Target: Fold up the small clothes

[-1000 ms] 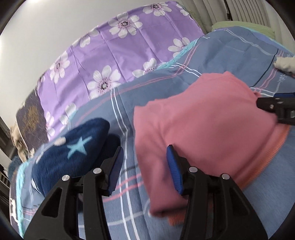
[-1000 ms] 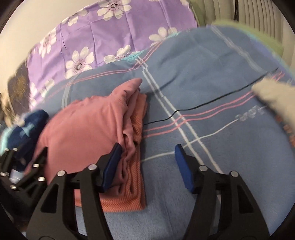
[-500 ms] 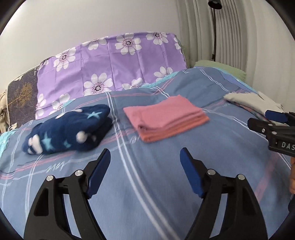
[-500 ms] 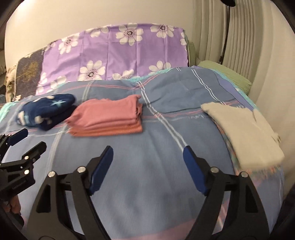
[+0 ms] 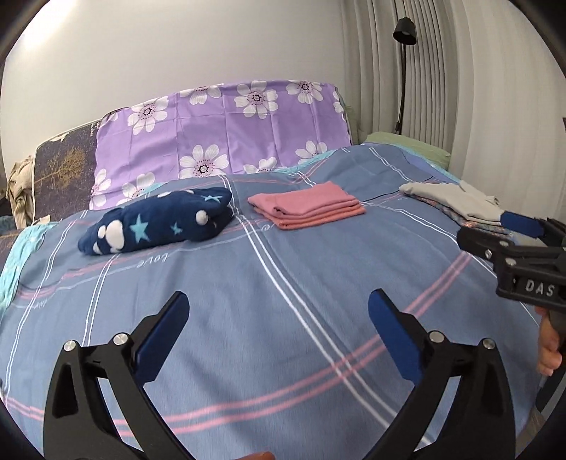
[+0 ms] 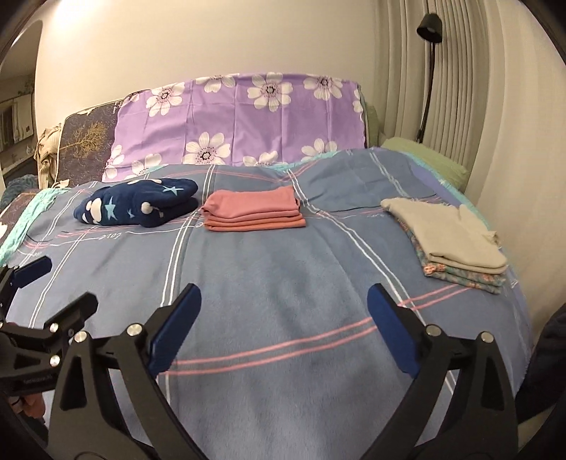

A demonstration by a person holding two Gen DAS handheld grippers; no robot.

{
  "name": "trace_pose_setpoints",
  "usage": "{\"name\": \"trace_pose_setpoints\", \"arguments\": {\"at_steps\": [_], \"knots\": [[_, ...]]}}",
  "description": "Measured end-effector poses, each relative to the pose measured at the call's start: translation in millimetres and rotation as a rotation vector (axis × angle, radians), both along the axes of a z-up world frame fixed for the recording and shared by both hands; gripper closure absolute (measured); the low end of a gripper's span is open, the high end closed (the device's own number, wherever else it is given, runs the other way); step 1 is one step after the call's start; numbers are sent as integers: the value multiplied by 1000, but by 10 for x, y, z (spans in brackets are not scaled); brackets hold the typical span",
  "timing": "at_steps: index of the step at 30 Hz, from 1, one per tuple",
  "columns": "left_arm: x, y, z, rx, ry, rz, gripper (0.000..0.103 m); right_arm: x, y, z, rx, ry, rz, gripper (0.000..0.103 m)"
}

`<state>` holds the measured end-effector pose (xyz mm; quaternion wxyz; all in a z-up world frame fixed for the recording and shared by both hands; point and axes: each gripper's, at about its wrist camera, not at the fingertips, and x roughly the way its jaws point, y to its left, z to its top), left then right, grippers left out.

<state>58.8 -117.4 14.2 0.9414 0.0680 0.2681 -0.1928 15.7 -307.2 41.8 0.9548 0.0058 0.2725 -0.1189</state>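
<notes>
Bed (image 5: 283, 283) with blue plaid cover fills both views, purple floral pillow (image 5: 226, 131) upright at its head, ribbed curtain (image 6: 460, 88) and black lamp (image 6: 429, 24) at right. Far right edge of bed: beige garment (image 6: 445, 233) lying flat on a floral cloth (image 6: 470, 277), long axis running head-to-foot. Mid bed: pink folded garment (image 6: 253, 208), soft knit, neat rectangular stack, long axis across the bed. Just left of it, navy fleece bundle (image 6: 138, 203) with stars, plush, lumpy, also lying crosswise. Left tool (image 5: 279, 336) and right tool (image 6: 283, 329) both released, jaws just opened wide, nothing between them, over bare cover well short of the clothes.
</notes>
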Motion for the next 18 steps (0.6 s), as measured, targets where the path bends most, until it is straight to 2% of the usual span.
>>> {"name": "trace_pose_setpoints", "arguments": {"at_steps": [9, 18], "knots": [[-312, 94, -42, -11, -16, -22, 2, -236, 84, -2, 7, 2, -10, 5], [-404, 109, -40, -48, -8, -24, 2, -294, 81, -35, 16, 8, -18, 5]]}}
